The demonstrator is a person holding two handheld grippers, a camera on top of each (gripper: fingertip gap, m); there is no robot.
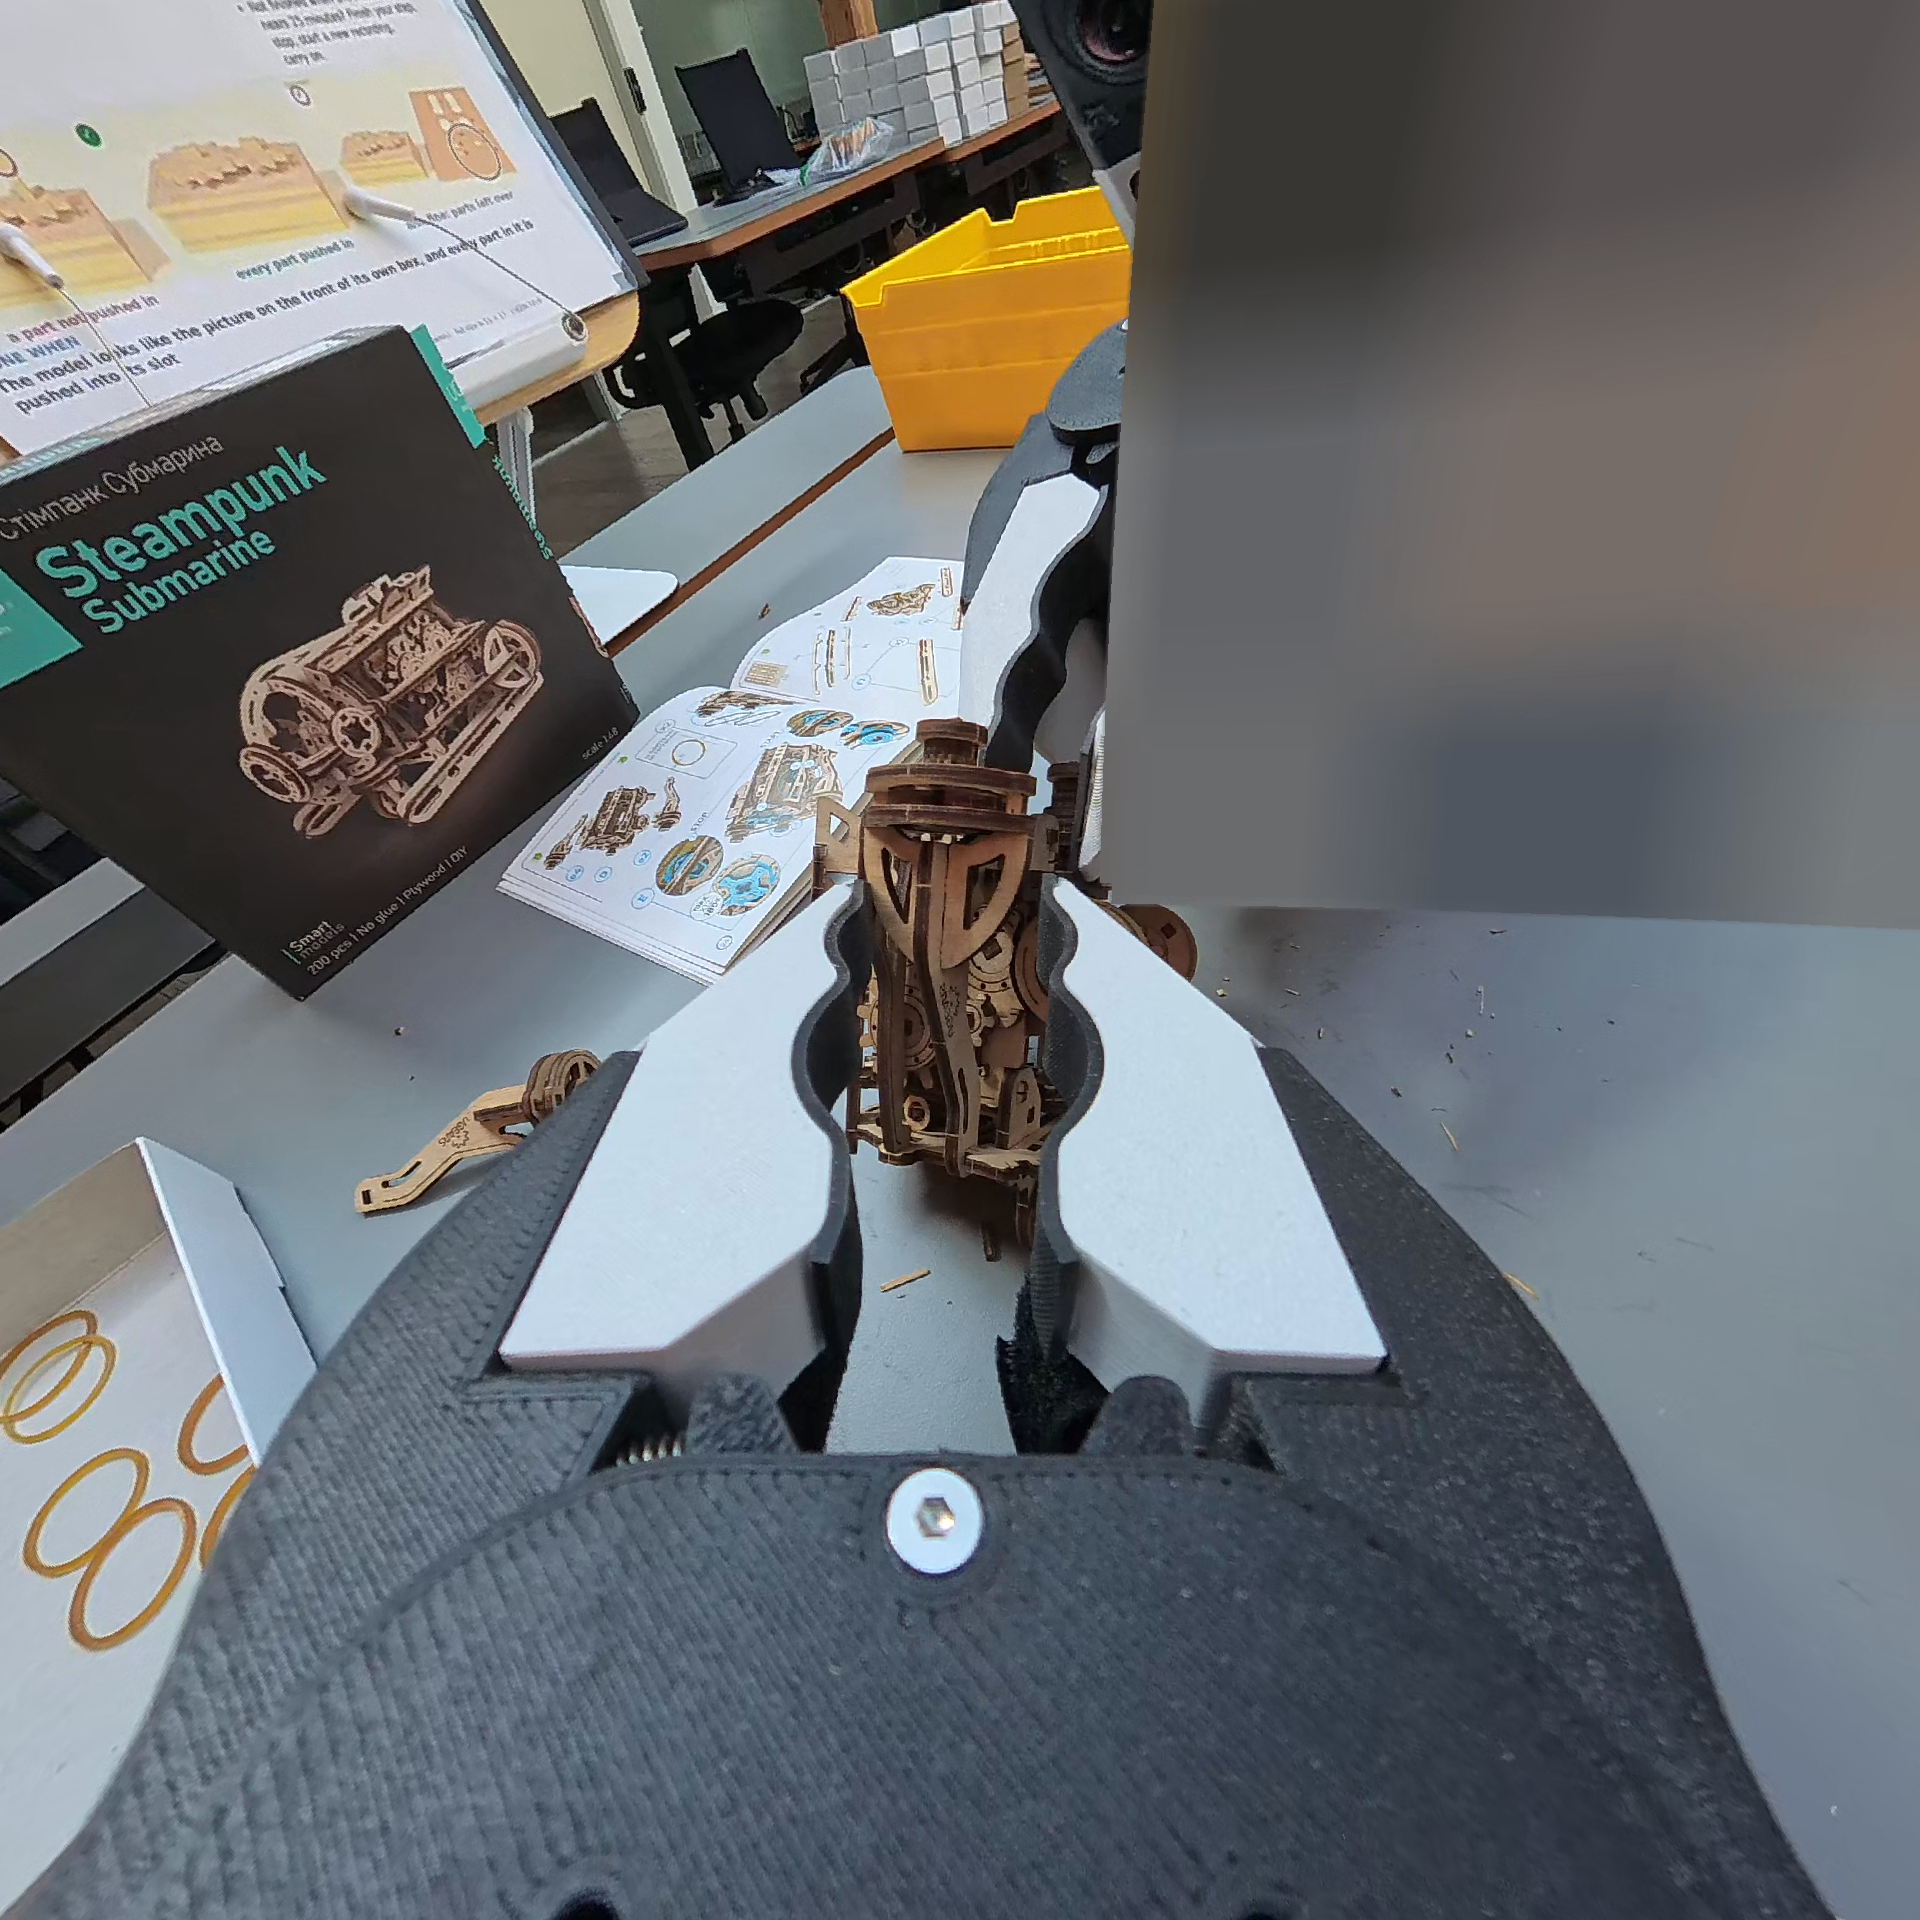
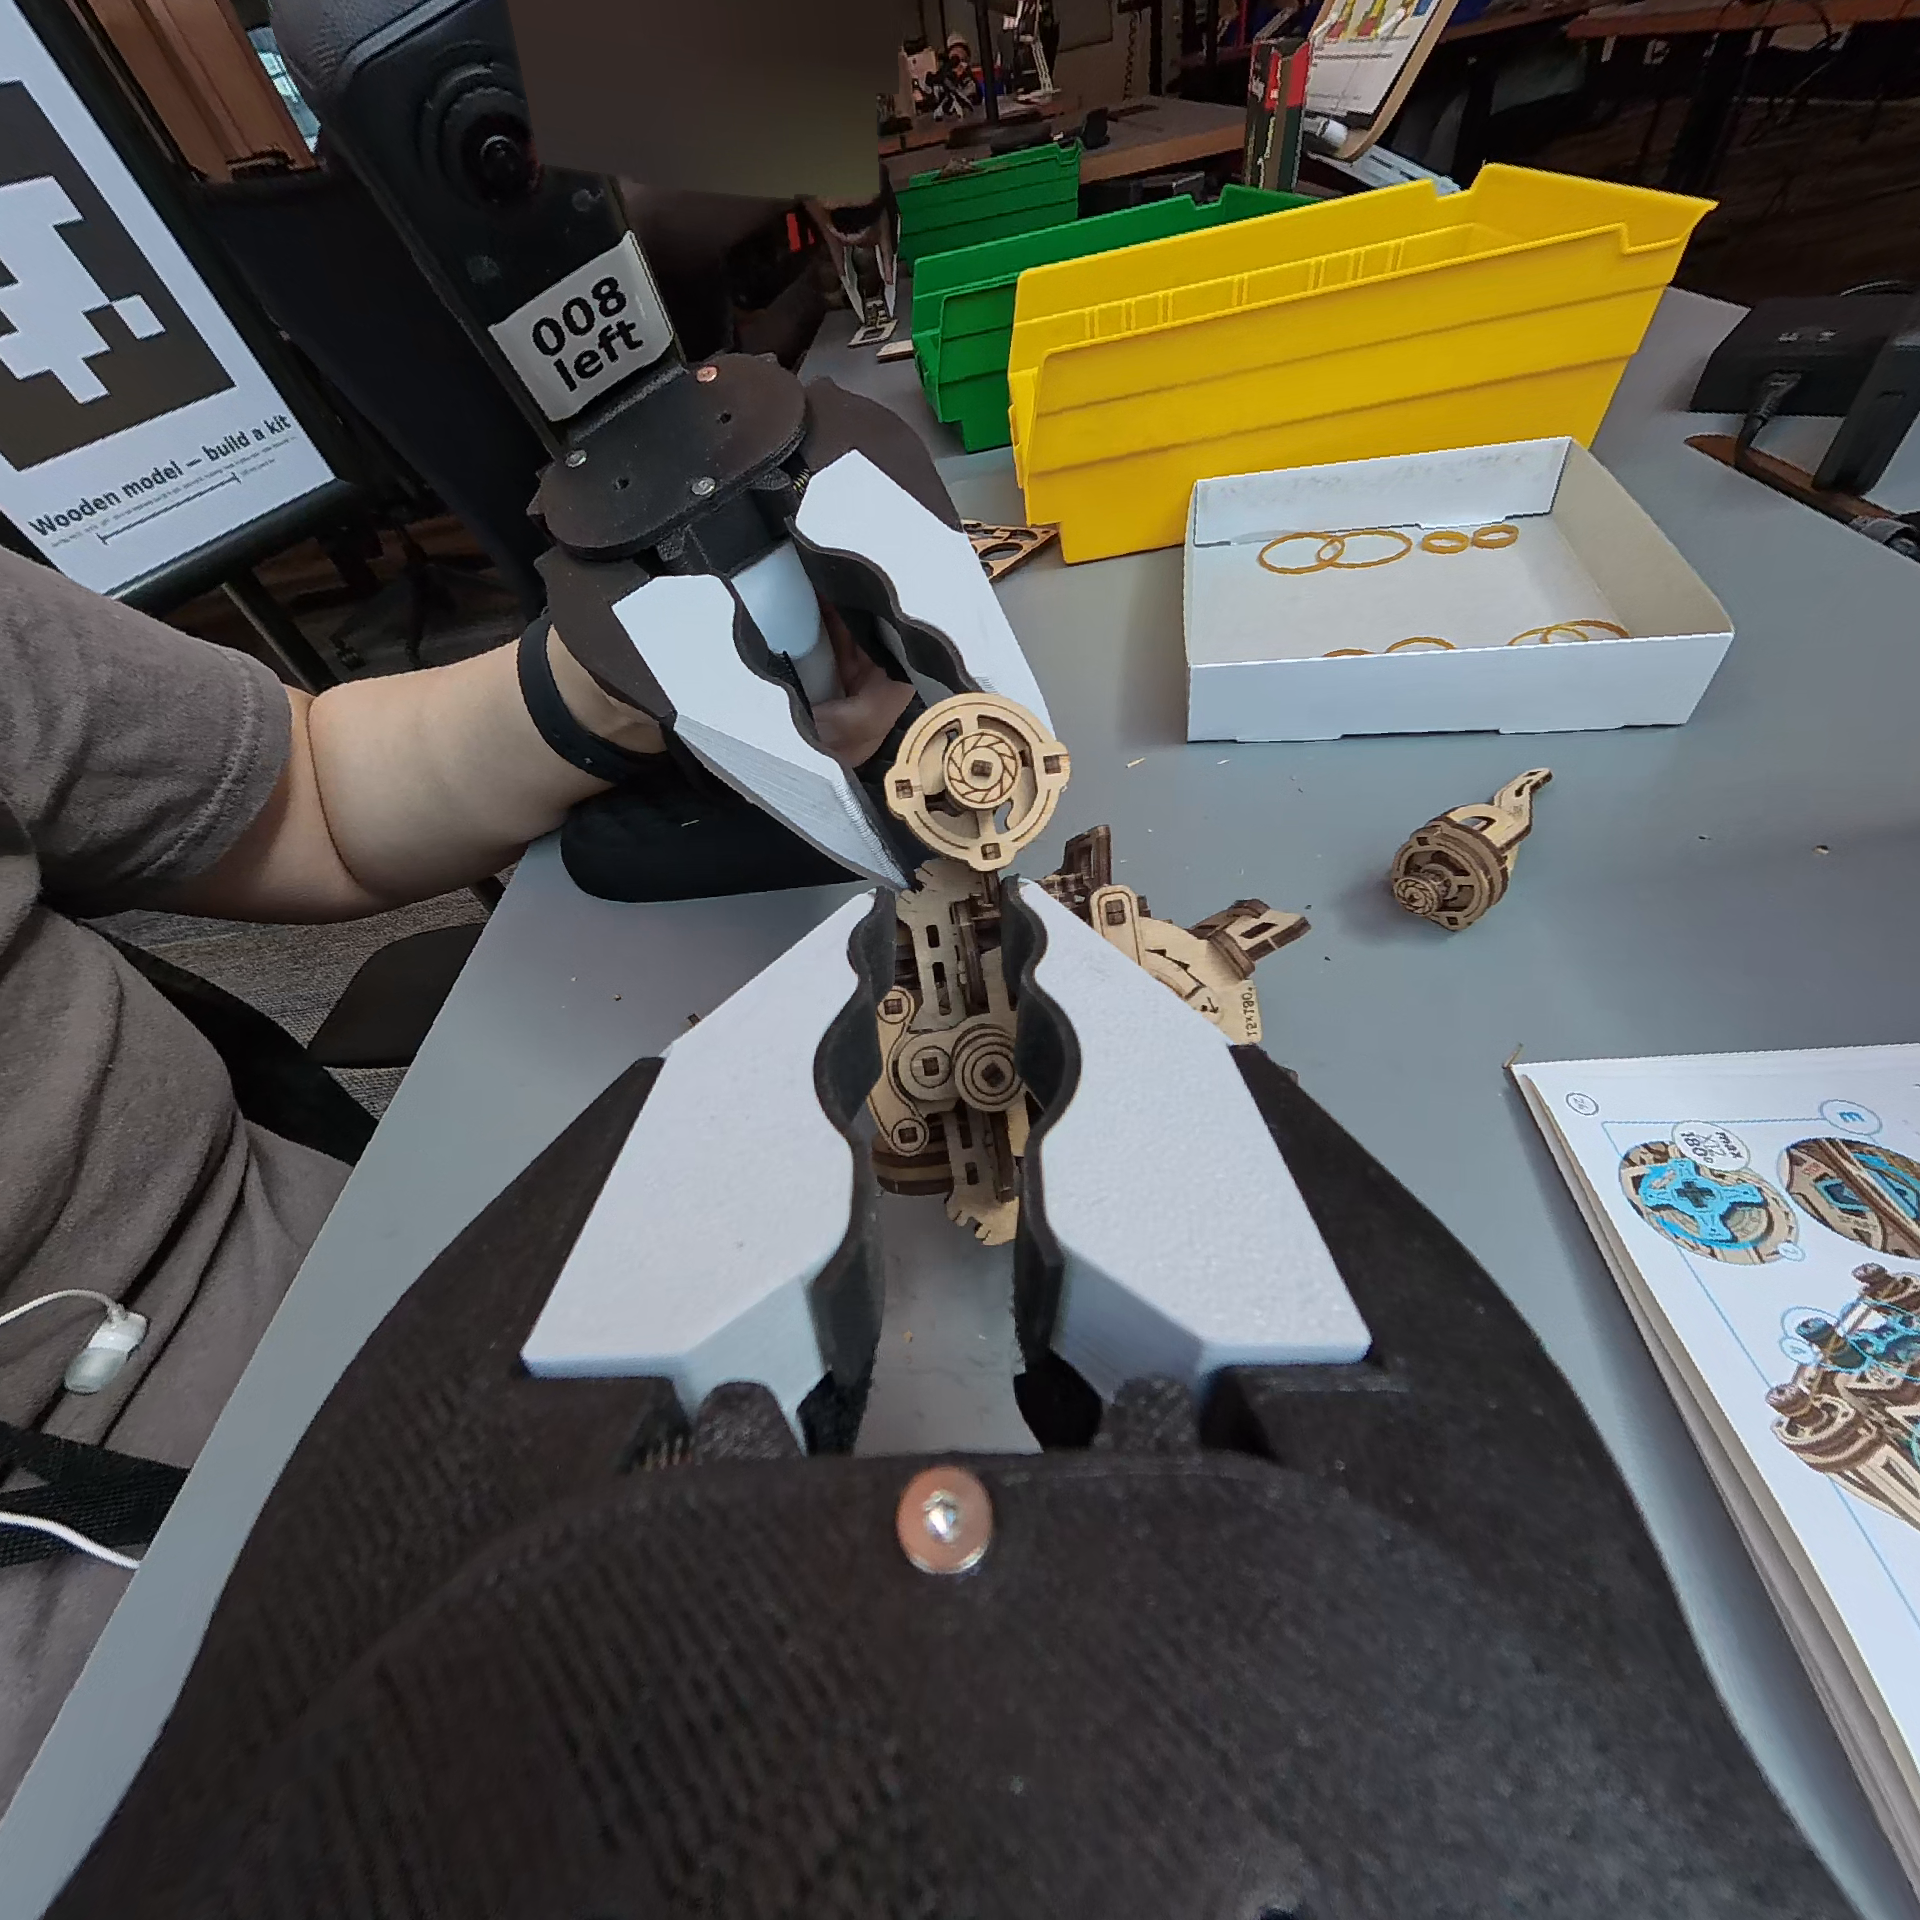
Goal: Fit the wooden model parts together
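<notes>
Grey and littered with wood splinters, the table (image 2: 1558, 883) carries an open instruction booklet (image 1: 707, 831), a white tray of rubber bands (image 2: 1455, 623) and yellow bins (image 2: 1299, 374), with a kit box (image 1: 281, 665) propped at ten o'clock in the left wrist view. Both tools grip one wooden model assembly (image 2: 956, 1049), held upright near the table's near edge. The right hand-held gripper (image 2: 940, 904) is narrowed onto its lower geared body, pads pressing either side; the left hand-held gripper (image 1: 951, 914) is closed on the same assembly from the opposite side, a little wider. The step in hand looks like seating or adjusting a part while the model is braced between both tools; the next move probably calls for a steady hold from one and a small, careful push or twist from the other, since thin plywood tabs could snap. Only the right wrist view shows the round porthole piece (image 2: 977, 779) at the top, a loose sub-assembly (image 2: 1455, 862) at two o'clock and a flat part (image 2: 1174, 956) behind. Only the left wrist view shows another loose piece (image 1: 488, 1122) at nine o'clock.
</notes>
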